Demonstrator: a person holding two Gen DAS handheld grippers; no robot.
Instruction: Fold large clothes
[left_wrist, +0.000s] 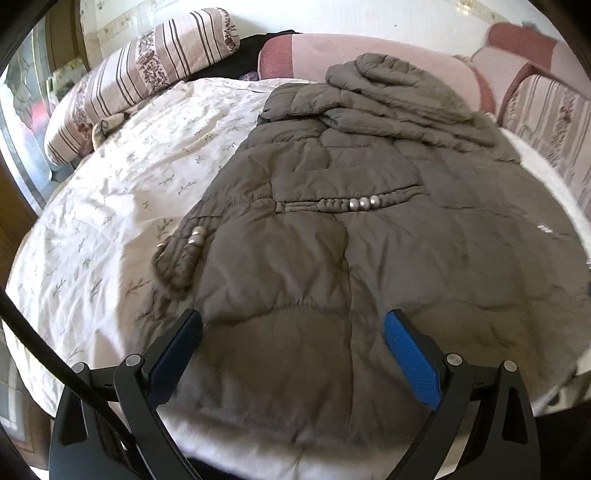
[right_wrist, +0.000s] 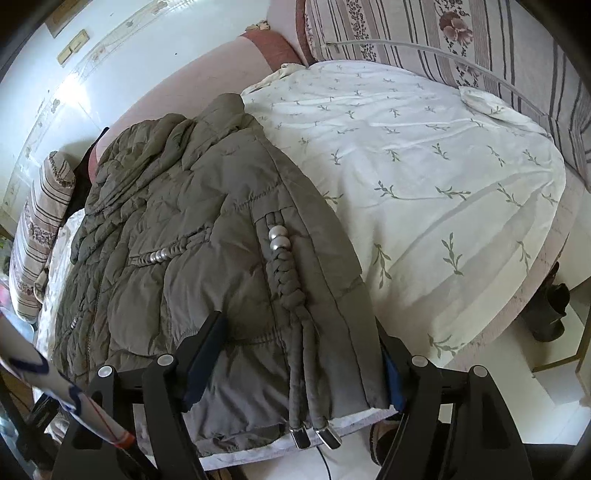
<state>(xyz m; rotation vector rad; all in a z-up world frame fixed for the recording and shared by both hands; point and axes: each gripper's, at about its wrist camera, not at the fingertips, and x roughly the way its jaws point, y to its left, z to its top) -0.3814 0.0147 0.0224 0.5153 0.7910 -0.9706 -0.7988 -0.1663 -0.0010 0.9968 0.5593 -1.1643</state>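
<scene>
Coat (left_wrist: 332, 229) unlabelled, bedsheet (left_wrist: 110, 206), no readable writing

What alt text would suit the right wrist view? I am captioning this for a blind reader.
A grey-brown padded coat lies spread on a bed's leaf-print sheet, its braided cord with silver beads running toward the camera. The right hand-held gripper sits open over the coat's near hem, one finger on either side. A striped pillow lies beyond.

Jacket (left_wrist: 332, 229) is grey-brown with silver beads (left_wrist: 364, 202) — sheet (left_wrist: 110, 206) is white with little green sprigs, pillow (left_wrist: 147, 70) upper left is pink-striped floral.
</scene>
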